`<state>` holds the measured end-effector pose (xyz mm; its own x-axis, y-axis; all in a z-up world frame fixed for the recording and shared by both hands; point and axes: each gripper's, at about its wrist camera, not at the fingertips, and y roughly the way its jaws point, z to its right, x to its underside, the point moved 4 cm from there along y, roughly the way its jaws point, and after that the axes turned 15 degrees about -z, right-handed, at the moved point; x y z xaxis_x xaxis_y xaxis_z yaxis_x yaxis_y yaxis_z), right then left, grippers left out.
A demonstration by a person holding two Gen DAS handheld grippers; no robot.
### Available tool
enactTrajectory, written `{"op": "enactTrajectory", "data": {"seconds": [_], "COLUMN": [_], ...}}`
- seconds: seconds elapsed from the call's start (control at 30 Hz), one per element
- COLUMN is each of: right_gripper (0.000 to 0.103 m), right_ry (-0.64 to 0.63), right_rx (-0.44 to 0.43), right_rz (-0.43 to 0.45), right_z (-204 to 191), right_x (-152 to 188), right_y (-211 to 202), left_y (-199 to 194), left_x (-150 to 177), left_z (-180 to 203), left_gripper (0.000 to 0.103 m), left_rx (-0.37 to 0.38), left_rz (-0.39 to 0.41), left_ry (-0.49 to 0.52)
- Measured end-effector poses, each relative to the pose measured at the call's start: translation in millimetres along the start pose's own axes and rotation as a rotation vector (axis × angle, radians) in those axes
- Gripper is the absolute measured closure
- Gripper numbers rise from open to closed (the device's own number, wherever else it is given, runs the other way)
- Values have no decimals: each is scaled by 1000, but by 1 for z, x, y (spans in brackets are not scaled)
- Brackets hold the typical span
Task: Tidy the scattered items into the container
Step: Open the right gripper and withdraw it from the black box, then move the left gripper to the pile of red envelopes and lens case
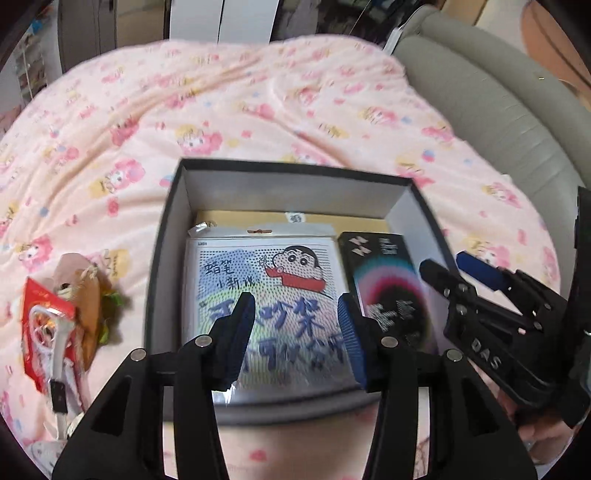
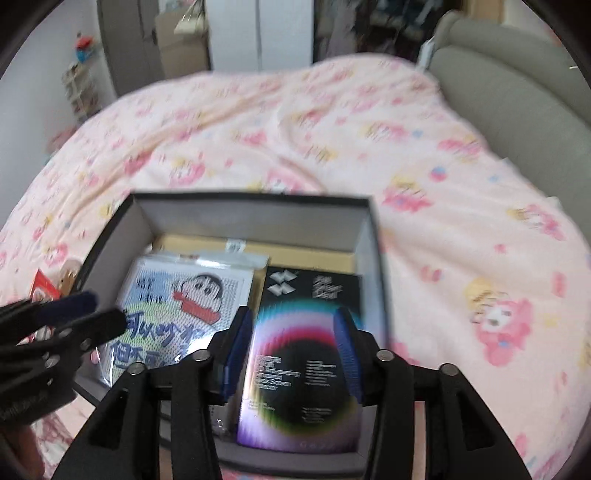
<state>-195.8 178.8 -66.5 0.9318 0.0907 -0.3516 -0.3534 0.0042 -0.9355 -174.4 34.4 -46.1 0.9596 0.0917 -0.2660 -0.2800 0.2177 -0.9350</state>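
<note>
A dark open box (image 1: 162, 236) (image 2: 369, 236) sits on the pink bed. Inside lie a cartoon-printed packet (image 1: 273, 295) (image 2: 173, 306), a black box with a rainbow ring (image 1: 388, 291) (image 2: 303, 354) and a tan flat item (image 1: 354, 221) at the back. My left gripper (image 1: 295, 332) is open and empty above the cartoon packet. My right gripper (image 2: 291, 354) is open and empty above the black rainbow box; it also shows in the left wrist view (image 1: 454, 266). A red packet (image 1: 44, 325) and a plush toy (image 1: 88, 295) lie on the bed left of the box.
The pink cartoon-print blanket (image 1: 258, 103) covers the bed. A grey padded headboard (image 1: 498, 96) (image 2: 517, 85) curves along the right. Cabinets and a white door (image 2: 280, 33) stand beyond the bed.
</note>
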Motion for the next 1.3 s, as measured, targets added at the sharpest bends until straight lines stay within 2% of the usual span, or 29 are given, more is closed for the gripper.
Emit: {"op": "enactTrajectory", "data": {"seconds": [0.07, 0.1, 0.17, 0.43, 0.6, 0.77, 0.9, 1.03, 1.17, 1.3], "right_gripper": [56, 56, 55, 55, 55, 55, 55, 55, 55, 56], "right_ry": [41, 69, 104, 55, 12, -25, -55, -95, -160, -217], "right_rx": [67, 56, -21, -156, -159, -152, -143, -151, -214, -272], "right_rz": [53, 67, 85, 115, 130, 134, 137, 128, 59, 31], "right_z": [0, 1, -1, -37, -62, -85, -105, -132, -167, -206], "right_x": [8, 15, 28, 68, 87, 95, 96, 100, 100, 97], "right_y": [-13, -19, -31, -68, -85, -95, -96, -87, -68, -57], "left_y": [-9, -16, -29, -61, -69, -79, -84, -75, -70, -71], "left_x": [13, 19, 31, 69, 83, 92, 100, 111, 125, 131], "left_z": [3, 3, 3, 7, 7, -11, -32, -65, -100, -143], "left_gripper": [54, 54, 54, 54, 54, 54, 54, 54, 54, 54], "left_rx": [6, 15, 31, 3, 30, 35, 28, 47, 43, 40], "left_rz": [34, 46, 61, 107, 113, 132, 140, 105, 103, 102], "left_ry": [10, 15, 28, 103, 117, 97, 67, -18, -94, -169]}}
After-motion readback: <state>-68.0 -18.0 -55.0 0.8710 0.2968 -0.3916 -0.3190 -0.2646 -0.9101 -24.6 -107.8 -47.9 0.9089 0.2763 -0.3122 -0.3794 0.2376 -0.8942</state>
